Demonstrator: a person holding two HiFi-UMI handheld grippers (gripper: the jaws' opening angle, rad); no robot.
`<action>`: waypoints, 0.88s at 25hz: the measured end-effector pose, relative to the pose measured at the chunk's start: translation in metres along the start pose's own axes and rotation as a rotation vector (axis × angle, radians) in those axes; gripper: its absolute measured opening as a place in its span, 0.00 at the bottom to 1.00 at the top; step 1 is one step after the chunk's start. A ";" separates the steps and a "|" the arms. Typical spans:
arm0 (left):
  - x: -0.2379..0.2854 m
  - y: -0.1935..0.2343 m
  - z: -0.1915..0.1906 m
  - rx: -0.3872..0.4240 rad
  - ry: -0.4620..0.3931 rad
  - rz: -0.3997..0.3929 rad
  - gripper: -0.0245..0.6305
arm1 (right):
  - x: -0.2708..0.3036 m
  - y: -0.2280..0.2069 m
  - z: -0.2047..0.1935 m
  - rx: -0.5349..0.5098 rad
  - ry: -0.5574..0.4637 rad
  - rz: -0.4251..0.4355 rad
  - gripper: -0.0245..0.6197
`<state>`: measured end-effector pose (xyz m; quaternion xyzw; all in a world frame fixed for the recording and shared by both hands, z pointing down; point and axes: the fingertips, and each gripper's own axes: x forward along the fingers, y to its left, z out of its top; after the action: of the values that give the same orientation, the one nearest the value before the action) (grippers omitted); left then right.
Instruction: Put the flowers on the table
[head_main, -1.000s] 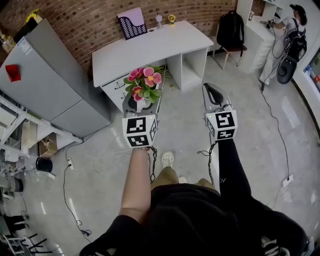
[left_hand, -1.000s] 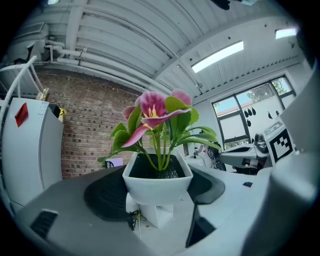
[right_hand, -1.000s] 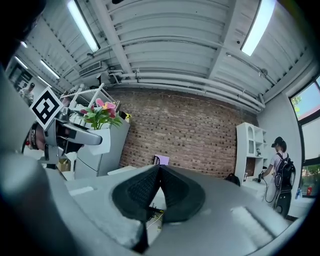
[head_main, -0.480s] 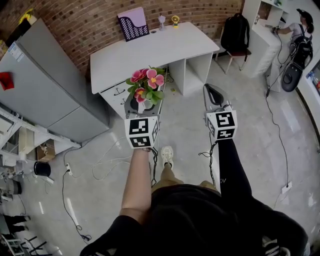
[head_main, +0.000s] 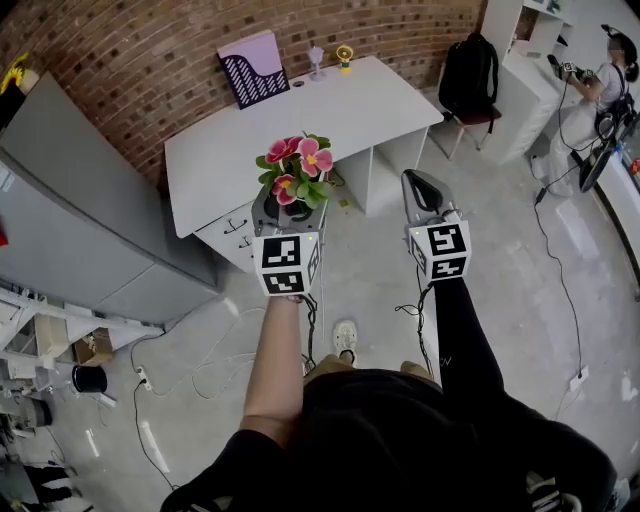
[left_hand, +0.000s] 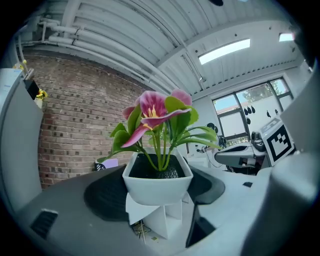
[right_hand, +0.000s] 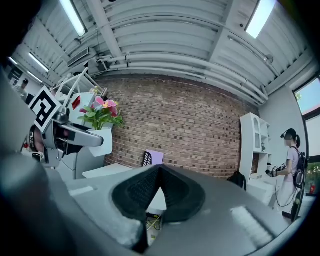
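Observation:
A small white pot of pink flowers (head_main: 293, 170) (left_hand: 157, 172) is clamped between the jaws of my left gripper (head_main: 287, 215) (left_hand: 156, 186), held upright in the air short of the white desk (head_main: 300, 115). From the right gripper view the flower pot (right_hand: 102, 131) shows at the left in the other gripper. My right gripper (head_main: 423, 192) (right_hand: 158, 185) hangs beside it over the floor, jaws closed together with nothing between them.
On the desk's far edge against the brick wall stand a purple file holder (head_main: 251, 67), a small trophy (head_main: 316, 60) and a yellow ornament (head_main: 345, 53). A grey cabinet (head_main: 70, 200) is left, a chair with a black backpack (head_main: 470, 70) right, a person (head_main: 612, 80) beyond. Cables lie on the floor.
I have stepped nearer the desk; it now sits closer under the flowers. Both grippers keep their hold and spacing.

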<state>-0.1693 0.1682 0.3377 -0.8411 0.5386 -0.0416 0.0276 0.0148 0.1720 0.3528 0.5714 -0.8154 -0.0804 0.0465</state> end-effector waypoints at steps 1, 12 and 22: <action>0.014 0.007 0.002 0.001 -0.002 -0.008 0.56 | 0.013 -0.003 0.000 -0.001 0.000 -0.005 0.04; 0.116 0.062 0.003 0.011 -0.019 -0.059 0.56 | 0.121 -0.026 -0.006 -0.009 -0.024 -0.032 0.04; 0.174 0.085 0.003 0.011 -0.004 -0.084 0.56 | 0.175 -0.047 -0.018 0.023 -0.008 -0.048 0.04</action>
<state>-0.1734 -0.0249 0.3341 -0.8628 0.5027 -0.0439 0.0318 0.0014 -0.0098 0.3593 0.5911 -0.8024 -0.0747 0.0347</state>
